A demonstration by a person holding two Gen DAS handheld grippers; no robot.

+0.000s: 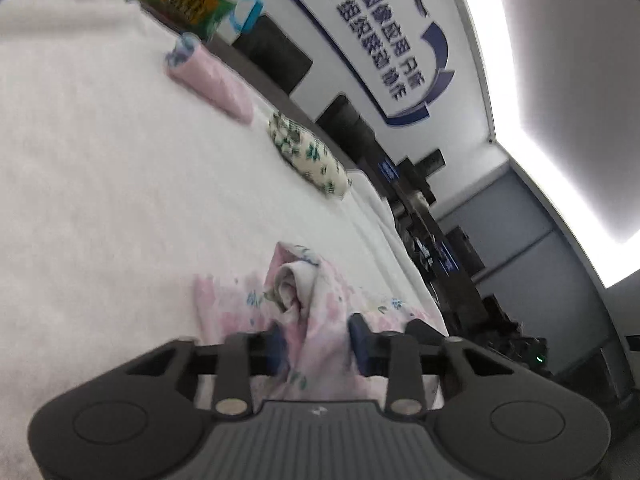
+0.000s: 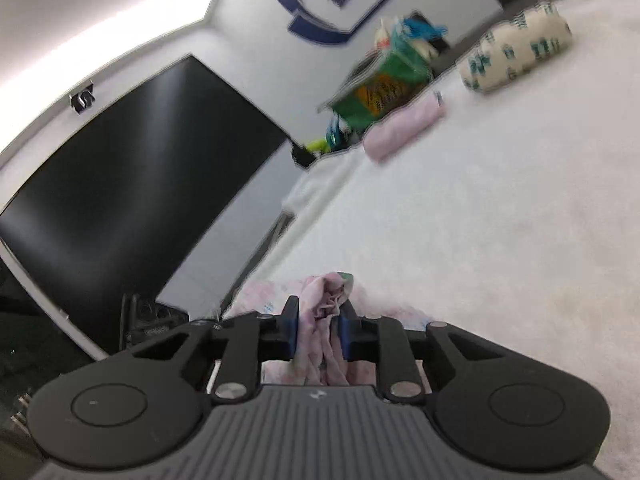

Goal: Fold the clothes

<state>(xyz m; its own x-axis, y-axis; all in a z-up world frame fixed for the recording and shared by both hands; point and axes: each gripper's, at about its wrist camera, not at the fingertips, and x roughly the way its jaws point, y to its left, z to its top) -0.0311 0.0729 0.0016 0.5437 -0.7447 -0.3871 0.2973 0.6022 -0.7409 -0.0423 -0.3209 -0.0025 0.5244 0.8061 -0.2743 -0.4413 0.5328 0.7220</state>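
Garment: pink floral cloth point(image 1: 320, 320), lying rumpled on the white table cover point(image 1: 100, 200) at the near edge, with a twisted bunch of fabric standing up in front of each gripper.
Garment in right wrist view: the same pink floral cloth point(image 2: 326, 312), gathered into a narrow fold that runs back between the blue pads.
Left gripper point(image 1: 318, 342): jaws narrow, blue pads on either side of a raised ridge of the cloth; the fabric fills the gap and the pads press on it.
Right gripper point(image 2: 318, 326): jaws narrower than the left's, both blue pads tight against the bunched cloth.
View tilt: both wrist views are rolled, so the table runs diagonally across each picture.
Farther on the table, left wrist view: a rolled pink garment point(image 1: 212, 80) lies well apart from the held cloth; beyond it to the right a rolled cream garment with green print point(image 1: 312, 158).
Same rolls, right wrist view: the pink roll point(image 2: 404, 128) near the far table edge, the cream printed roll point(image 2: 516, 54) to its right, apart from it.
Behind the rolls: a green bag with an orange label point(image 2: 380, 88), blurred, at the far edge of the table.
Wall: white, with blue lettering and a blue emblem point(image 1: 400, 40); too blurred to read.
Screen: a large dark panel point(image 2: 140, 184) on the wall in the right wrist view.
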